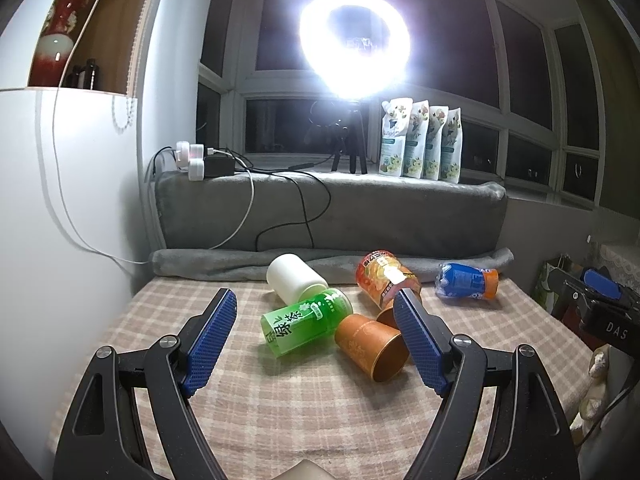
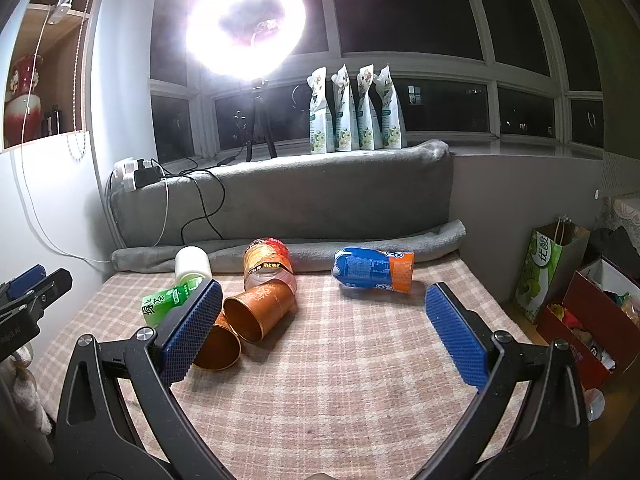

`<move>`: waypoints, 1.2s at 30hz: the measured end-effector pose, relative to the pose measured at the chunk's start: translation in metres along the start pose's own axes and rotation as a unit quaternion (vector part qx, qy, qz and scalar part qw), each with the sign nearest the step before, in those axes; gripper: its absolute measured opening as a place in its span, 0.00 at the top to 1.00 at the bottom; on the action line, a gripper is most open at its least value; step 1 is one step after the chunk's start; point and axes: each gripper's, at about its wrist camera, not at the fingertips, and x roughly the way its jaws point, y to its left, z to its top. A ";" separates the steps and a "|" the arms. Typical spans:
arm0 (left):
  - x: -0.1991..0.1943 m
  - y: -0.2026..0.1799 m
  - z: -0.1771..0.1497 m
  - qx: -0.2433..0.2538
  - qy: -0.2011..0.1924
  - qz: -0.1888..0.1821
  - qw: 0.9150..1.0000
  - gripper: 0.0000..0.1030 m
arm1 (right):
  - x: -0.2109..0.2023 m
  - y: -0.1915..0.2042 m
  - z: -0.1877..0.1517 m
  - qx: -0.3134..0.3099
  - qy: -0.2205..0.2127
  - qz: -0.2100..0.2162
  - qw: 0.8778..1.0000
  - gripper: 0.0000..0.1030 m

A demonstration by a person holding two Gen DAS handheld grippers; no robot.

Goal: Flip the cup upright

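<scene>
Blue-padded left gripper (image 1: 314,312) and right gripper (image 2: 320,308) both hang spread wide and empty over the checked cloth (image 1: 300,412), with six cups lying on their sides beyond them.

Counted in the left view: one white cup (image 1: 294,282), one green cup (image 1: 304,322), two copper cups, one (image 1: 370,346) in full sight and the other (image 1: 386,316) mostly hidden behind the right finger (image 1: 420,344), one orange-printed cup (image 1: 386,280), and one blue-and-orange cup (image 1: 466,282) well apart to the right. Only the right view shows both copper cups' open mouths, one (image 2: 218,344) partly behind a pad, the other (image 2: 260,308) clear, and the paper bag (image 2: 550,272) and red box (image 2: 580,328) off the table's right edge. Four pouches (image 1: 422,144) stand on the sill beside one ring light (image 1: 354,40).
</scene>
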 end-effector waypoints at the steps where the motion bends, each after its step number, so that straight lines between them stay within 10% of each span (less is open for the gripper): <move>1: 0.000 0.000 0.000 0.000 0.000 0.000 1.000 0.22 | 0.000 0.000 0.000 0.000 0.000 0.000 1.000 0.00; 36: -0.001 -0.002 -0.001 0.001 -0.003 -0.001 1.000 0.22 | 0.002 0.000 -0.003 0.000 0.003 0.000 1.000 0.00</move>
